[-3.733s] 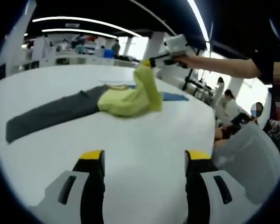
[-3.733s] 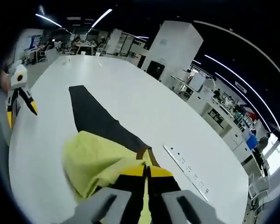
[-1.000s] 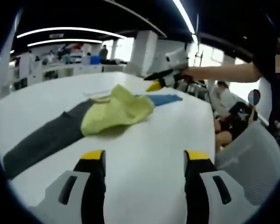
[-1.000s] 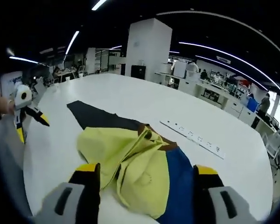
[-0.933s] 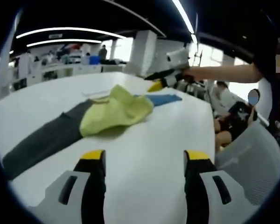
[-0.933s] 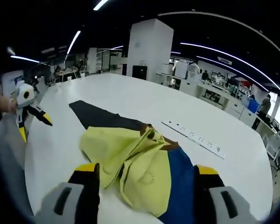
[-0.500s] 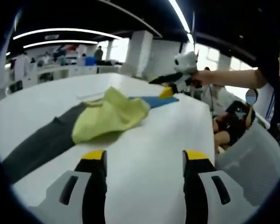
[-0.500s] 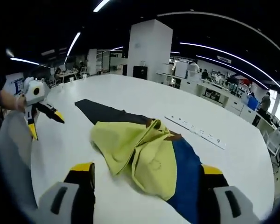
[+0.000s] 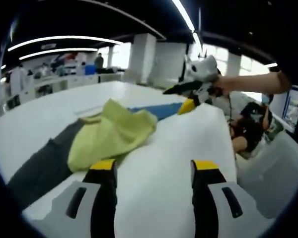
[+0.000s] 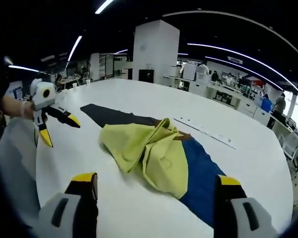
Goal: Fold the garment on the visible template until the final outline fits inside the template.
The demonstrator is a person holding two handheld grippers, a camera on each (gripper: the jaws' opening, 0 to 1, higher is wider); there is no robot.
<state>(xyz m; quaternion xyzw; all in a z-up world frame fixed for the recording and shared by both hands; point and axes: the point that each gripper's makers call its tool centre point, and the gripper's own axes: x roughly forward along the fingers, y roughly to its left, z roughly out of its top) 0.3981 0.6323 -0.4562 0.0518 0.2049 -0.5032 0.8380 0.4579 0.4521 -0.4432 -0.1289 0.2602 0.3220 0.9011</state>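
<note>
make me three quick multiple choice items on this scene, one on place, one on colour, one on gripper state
1. Where does the yellow-green garment lie?
A. on the dark and blue strip
B. on a chair
C. on the floor

2. What colour are the right gripper fingers' tips?
A. red
B. yellow
C. white

3. How is the left gripper set?
A. shut on the garment
B. shut on nothing
C. open

Answers: 1 A, it is crumpled across the strip on the white table. 2 B, yellow caps show. 3 C, its fingers stand apart over bare table.
</note>
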